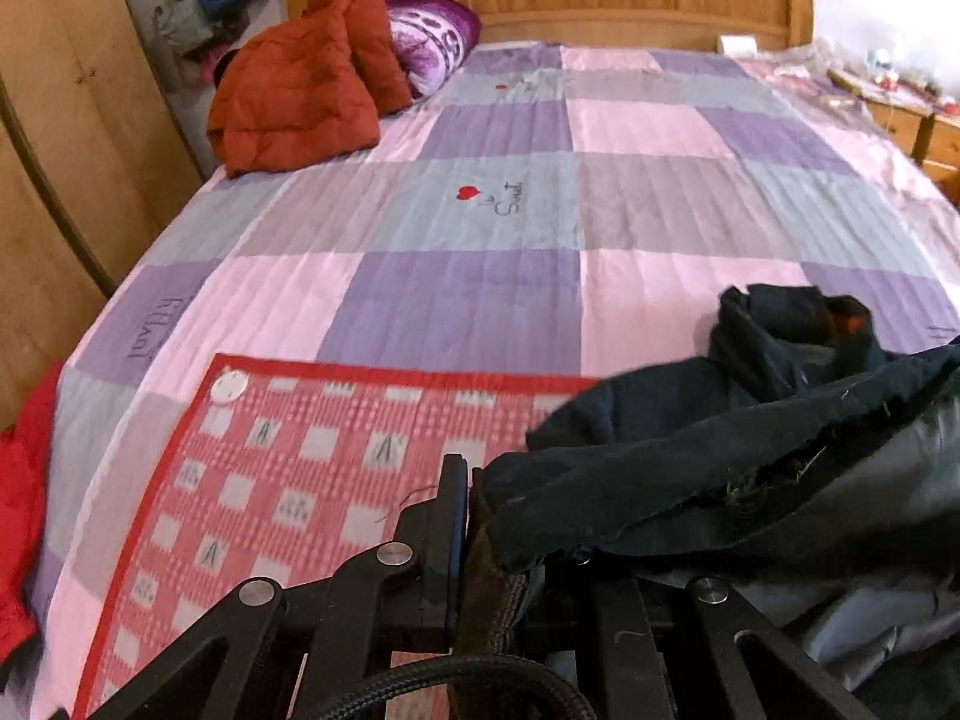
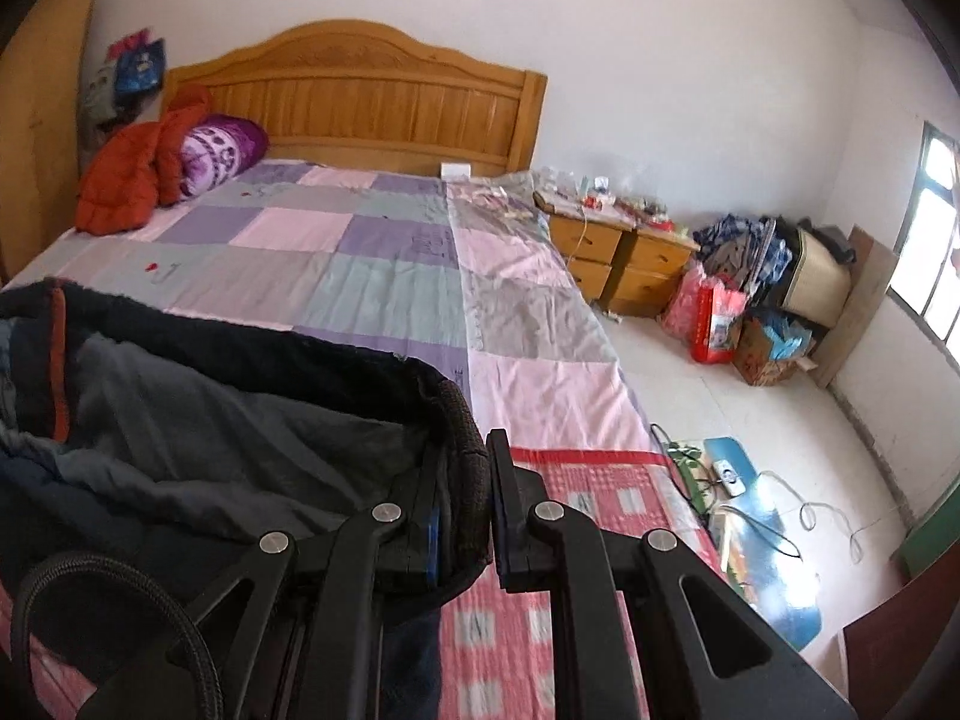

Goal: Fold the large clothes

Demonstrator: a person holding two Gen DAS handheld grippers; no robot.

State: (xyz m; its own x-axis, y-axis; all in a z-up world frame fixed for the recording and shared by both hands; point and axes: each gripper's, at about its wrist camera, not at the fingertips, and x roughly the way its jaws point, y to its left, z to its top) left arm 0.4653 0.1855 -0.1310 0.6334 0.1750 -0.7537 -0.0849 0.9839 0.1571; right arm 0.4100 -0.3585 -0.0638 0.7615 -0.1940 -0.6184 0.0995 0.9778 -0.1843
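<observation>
A wide bed (image 2: pixel 336 252) filled the room, covered in a patchwork sheet of purple, pink and grey squares, with a carved wooden headboard (image 2: pixel 360 96) against a white wall. An orange padded jacket (image 1: pixel 300 84) and a purple patterned pillow (image 1: pixel 429 39) sat heaped at the head end. A red and white checked mat (image 1: pixel 288 474) lay across the foot of the bed. Two wooden nightstands (image 2: pixel 624 258) stood beside the bed, with bags and boxes piled on the white floor beyond.

My left gripper (image 1: pixel 465 540) was clenched on a ribbed edge of a dark navy jacket (image 1: pixel 750 450), which lay bunched over the mat and sheet. My right gripper (image 2: pixel 474 516) was pinched shut on the jacket's other ribbed edge, its grey lining facing up.
</observation>
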